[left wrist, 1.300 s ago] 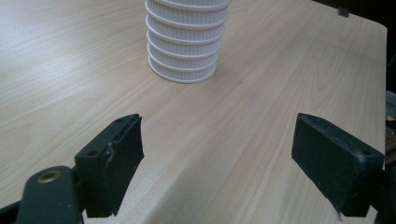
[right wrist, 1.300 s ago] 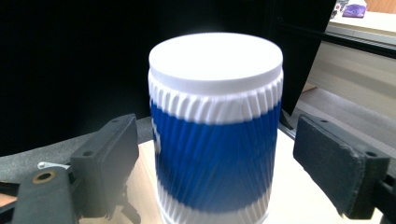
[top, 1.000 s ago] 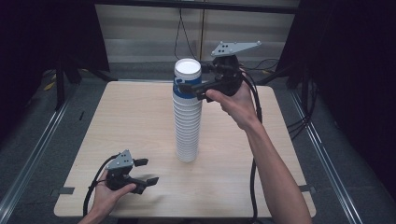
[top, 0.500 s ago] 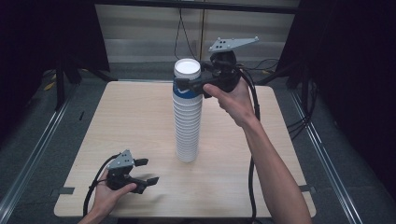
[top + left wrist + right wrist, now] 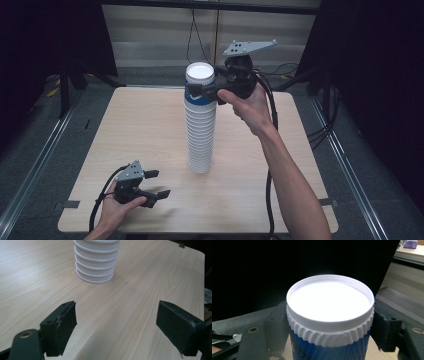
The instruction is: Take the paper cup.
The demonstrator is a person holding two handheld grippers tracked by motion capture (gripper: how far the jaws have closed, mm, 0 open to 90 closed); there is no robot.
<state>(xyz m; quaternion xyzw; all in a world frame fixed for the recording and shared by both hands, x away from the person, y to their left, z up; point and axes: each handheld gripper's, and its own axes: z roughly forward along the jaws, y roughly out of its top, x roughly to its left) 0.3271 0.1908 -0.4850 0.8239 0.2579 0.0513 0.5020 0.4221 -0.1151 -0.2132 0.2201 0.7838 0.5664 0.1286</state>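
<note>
A tall stack of ribbed white cups [image 5: 201, 135] stands upside down in the middle of the wooden table [image 5: 140, 120]. Its top cup is blue with a white ridged rim [image 5: 199, 86], seen close in the right gripper view [image 5: 329, 305]. My right gripper [image 5: 202, 89] reaches in from the right at the top of the stack. Its jaws have just been closing, and both pads now press on the blue cup's sides [image 5: 329, 342]. My left gripper [image 5: 159, 184] rests open near the table's front left corner, nothing between its jaws [image 5: 120, 325], pointing toward the base of the stack [image 5: 96, 265].
Black cables [image 5: 270, 200] trail from both grippers off the table's front edge. Metal rails [image 5: 30, 175] run along the floor on either side, and a pale panelled wall [image 5: 150, 35] stands behind the table. Bare tabletop lies left and right of the stack.
The right gripper's jaws have drawn in around the top blue cup and now clamp it. Neither hand has shifted, and the stack stands as before.
</note>
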